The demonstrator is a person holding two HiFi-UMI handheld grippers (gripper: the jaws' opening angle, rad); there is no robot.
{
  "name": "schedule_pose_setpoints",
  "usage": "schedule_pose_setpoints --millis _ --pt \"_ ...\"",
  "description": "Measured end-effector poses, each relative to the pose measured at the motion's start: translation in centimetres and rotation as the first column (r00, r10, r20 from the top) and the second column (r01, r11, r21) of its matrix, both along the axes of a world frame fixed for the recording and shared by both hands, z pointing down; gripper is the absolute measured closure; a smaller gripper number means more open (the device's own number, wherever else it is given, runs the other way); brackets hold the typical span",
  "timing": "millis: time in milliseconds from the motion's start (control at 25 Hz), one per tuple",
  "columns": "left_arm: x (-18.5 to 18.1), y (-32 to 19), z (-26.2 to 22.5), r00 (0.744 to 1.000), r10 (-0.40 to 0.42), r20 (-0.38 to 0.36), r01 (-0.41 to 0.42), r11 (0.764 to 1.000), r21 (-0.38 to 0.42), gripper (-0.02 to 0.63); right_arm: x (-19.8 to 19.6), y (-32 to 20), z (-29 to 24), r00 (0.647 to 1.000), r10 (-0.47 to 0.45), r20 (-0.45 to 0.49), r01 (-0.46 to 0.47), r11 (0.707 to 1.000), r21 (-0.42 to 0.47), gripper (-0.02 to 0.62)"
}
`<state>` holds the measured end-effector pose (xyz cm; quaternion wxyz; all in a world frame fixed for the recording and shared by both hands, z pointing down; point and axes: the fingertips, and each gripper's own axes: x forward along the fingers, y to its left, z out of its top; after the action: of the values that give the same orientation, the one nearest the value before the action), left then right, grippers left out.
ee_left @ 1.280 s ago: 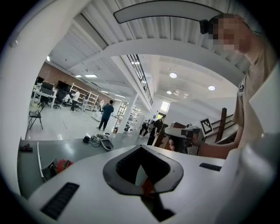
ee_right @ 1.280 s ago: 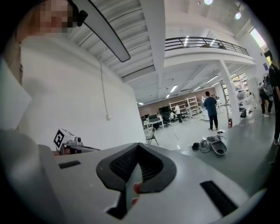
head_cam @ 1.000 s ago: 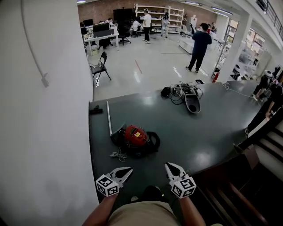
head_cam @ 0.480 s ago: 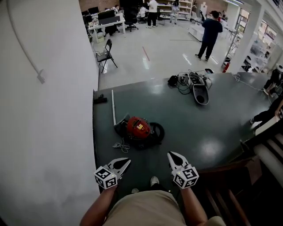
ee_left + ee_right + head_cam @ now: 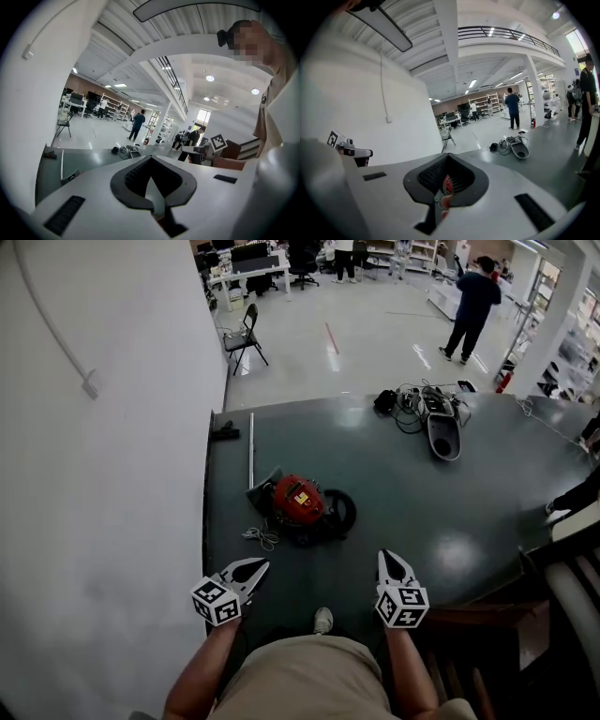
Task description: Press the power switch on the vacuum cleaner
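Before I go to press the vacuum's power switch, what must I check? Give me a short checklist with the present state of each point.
1. Vacuum in sight: ok, it lies ahead of both grippers.
2. Switch found: cannot tell, too small in the head view.
3. Right gripper ready to press: ok, shut, nothing held.
4. Left gripper free: ok, shut and empty.
5. Within reach: not ok, both grippers are well apart from the vacuum.
6. Cord: probably ok for the right gripper, as it lies at the vacuum's left.
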<state>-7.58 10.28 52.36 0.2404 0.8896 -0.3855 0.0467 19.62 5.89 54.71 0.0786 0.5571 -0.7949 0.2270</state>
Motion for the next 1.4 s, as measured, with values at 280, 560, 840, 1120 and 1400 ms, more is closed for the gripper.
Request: schedule_pose_setpoints --millis 280,560,840,1120,1400 --pt "1.4 -1.1 0.5 0.999 -0.040 0.004 0.040 0.999 -0.018 0.601 -1.5 -3.8 -3.1 0.992 -0.111 0.064 0.105 0.991 0.089 0.586" --pt "2.2 -4.4 1.6 0.999 -0.033 0.007 0.033 0.999 -0.031 0.601 -4.2 -7.3 -10.1 0.977 -0.214 0.012 0.204 0.944 0.258 0.586" --pt "1.2 -11.0 3.2 1.000 0.004 -0.016 -0.005 0.999 -0.046 0.601 -10.0 -5.4 0.3 0.938 -0.347 0.001 0.347 0.938 0.021 0.586" --pt "-1.3 -20.1 3.9 0.998 0.043 -0.038 -0.045 0.998 -0.052 0.601 -12.4 -12.5 1.0 0.949 -0.315 -0.027 0.315 0.949 0.006 0.586" --pt "-4.5 -27.6 6.7 0.988 0.150 0.032 -0.148 0.988 -0.053 0.601 -15.5 -19.7 3.0 0.970 -0.233 -0.071 0.231 0.972 -0.037 0.586"
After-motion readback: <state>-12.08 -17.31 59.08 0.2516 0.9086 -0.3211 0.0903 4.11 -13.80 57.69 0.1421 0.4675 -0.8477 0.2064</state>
